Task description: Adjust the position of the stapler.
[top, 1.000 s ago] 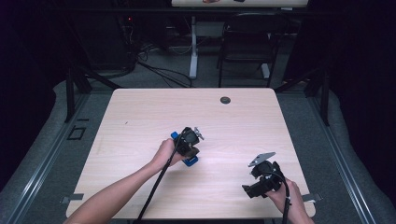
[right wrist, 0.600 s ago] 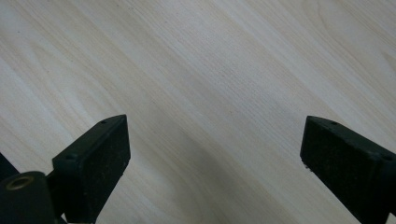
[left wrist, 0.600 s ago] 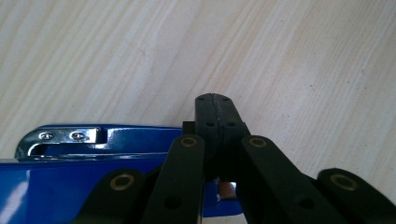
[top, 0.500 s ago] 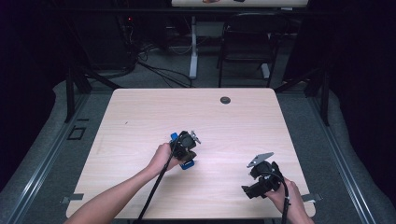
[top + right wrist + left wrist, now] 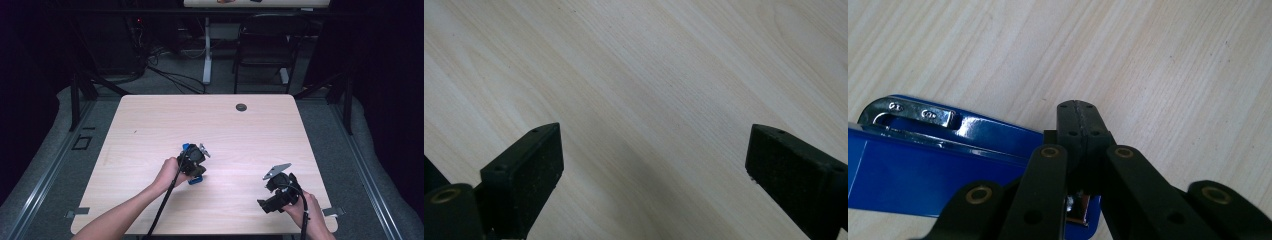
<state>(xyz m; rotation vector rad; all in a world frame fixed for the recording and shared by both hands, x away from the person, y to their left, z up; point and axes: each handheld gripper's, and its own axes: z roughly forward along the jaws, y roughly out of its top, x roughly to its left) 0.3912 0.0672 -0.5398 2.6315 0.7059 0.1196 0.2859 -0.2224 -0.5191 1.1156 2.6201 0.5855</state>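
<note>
The left gripper (image 5: 1079,107) has its two black jaws pressed flat together, the ribbed pads meeting in a thin seam with nothing caught between them. Its arms are matte black plastic with brass-coloured rivets at the joints. Just beside the closed jaws, at about nine o'clock in the left gripper view, lies a blue stapler (image 5: 923,160): a glossy, boxy body with a curved chrome plate at its rounded end (two small stamped marks show on the metal). The jaws pass above the stapler's near end, and whether they touch it cannot be told.

In the high view the left gripper (image 5: 196,156) sits a little below the middle of the table (image 5: 150,125), with the stapler (image 5: 195,179) peeking out at six o'clock from under it and a second blue bit at ten o'clock. A cable trails back along the person's forearm.

The right gripper (image 5: 651,170) is spread wide, its blunt, grainy-faced pads far apart over bare wood, gripping nothing. In the high view the right gripper (image 5: 280,192) rests near the table's five o'clock corner, well apart from the stapler, a grey three-cornered plate on top.

The table is pale wood with fine straight grain and rounded corners; a small dark round cap (image 5: 241,107) sits near its far edge at about one o'clock.
</note>
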